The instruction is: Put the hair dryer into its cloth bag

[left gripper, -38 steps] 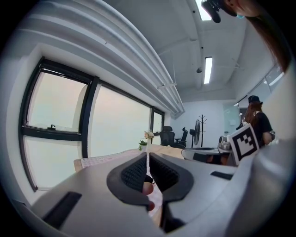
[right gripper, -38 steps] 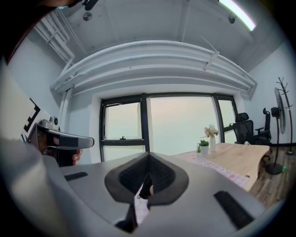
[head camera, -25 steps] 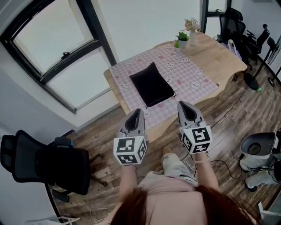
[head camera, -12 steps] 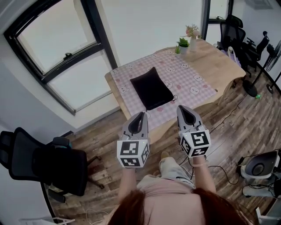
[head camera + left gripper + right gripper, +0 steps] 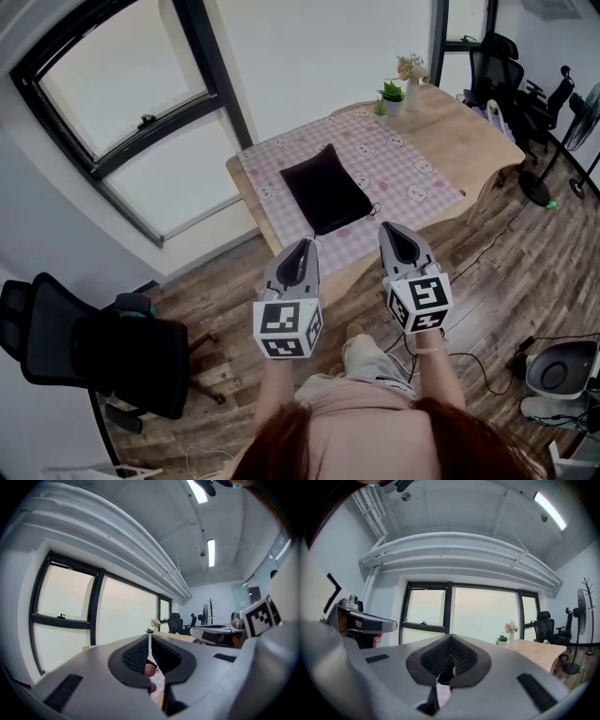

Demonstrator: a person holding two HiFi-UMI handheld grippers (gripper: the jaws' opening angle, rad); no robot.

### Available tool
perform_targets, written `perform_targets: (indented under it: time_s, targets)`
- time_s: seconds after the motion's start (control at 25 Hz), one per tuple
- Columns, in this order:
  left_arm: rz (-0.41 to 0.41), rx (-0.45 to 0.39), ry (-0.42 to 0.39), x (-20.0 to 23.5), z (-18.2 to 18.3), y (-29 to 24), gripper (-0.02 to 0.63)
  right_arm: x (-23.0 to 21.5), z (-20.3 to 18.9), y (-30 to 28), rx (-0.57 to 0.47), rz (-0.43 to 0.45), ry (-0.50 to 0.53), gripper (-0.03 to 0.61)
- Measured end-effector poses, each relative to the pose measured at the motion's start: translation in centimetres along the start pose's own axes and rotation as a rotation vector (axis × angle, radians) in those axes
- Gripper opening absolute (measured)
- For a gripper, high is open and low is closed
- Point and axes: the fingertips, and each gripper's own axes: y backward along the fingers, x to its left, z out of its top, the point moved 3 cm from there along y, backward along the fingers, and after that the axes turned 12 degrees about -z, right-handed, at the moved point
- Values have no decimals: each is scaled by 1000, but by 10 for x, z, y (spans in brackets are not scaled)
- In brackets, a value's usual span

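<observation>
At the near edge of the table (image 5: 473,141), short of it and over the floor, both grippers were held level, pointing toward the far edge

- left gripper (image 5: 301,246): jaws together, nothing between the pads
- right gripper (image 5: 392,231): jaws together, nothing between the pads
- cloth bag (image 5: 325,190): black, lying flat on the checked cloth (image 5: 408,173), toward the near-left corner of the table, drawcord end facing the near edge
- hair dryer: not seen as a separate thing in any view; inside the bag or out of view, could not tell

Risks, as judged:
- bag is limp; pinching only its top layer would likely drag the whole bag toward the near edge instead of opening its mouth
- checked cloth lies loose under it; a dragging pull could bunch the cloth
- both jaws must part before any grip; reaching in shut would only push the bag

Counts: grippers 2; cloth bag 1; checked cloth 1; hair dryer 0 visible; potted plant (image 5: 391,92) 1 and flower vase (image 5: 410,67) 1, both at the far edge
</observation>
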Motion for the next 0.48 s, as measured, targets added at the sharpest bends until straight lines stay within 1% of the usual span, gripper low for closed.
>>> perform_targets:
  time_s: [0.28, 0.48]
  targets:
    - [3, 2, -6, -1, -2, -1, 23, 2, 0, -2, 20, 30, 6, 0]
    - [6, -3, -5, -1, 0, 1, 23, -2, 0, 0, 30, 14, 7, 0]
